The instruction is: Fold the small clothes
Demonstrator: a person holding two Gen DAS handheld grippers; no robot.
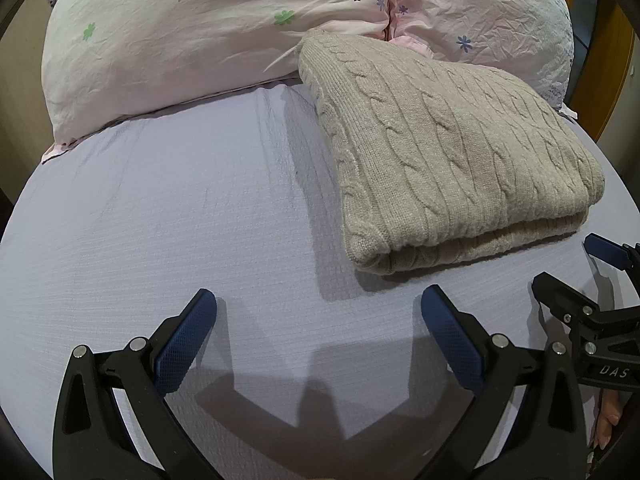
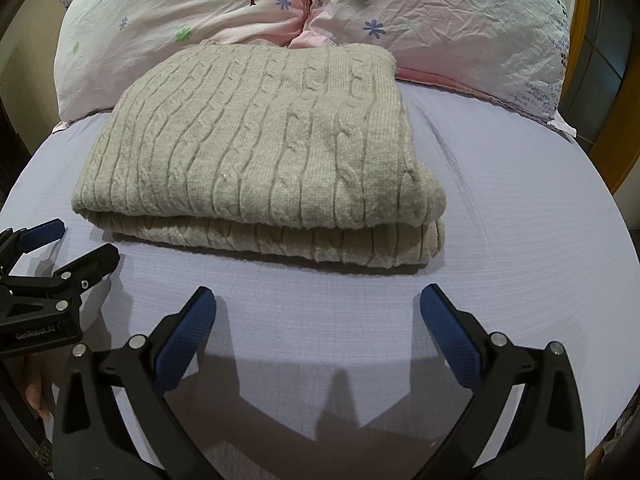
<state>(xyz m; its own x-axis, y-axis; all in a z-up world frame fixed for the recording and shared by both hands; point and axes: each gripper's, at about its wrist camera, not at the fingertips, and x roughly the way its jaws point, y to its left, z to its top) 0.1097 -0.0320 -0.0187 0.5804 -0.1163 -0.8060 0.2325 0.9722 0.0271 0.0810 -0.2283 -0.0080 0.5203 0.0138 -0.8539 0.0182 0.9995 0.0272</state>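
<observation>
A beige cable-knit sweater (image 1: pixel 444 160) lies folded in a thick rectangle on the lavender bed sheet (image 1: pixel 180 220); it also shows in the right wrist view (image 2: pixel 260 152). My left gripper (image 1: pixel 318 304) is open and empty, a little in front of the sweater's near left corner. My right gripper (image 2: pixel 318 304) is open and empty, just in front of the sweater's near edge. In the left wrist view the right gripper (image 1: pixel 576 264) shows at the right edge. In the right wrist view the left gripper (image 2: pixel 76 240) shows at the left edge.
Two pale pink floral pillows (image 1: pixel 180 40) (image 2: pixel 440 20) lie behind the sweater, touching its far edge. A wooden frame (image 1: pixel 600 60) stands at the right. The lavender sheet (image 2: pixel 520 220) spreads around the sweater.
</observation>
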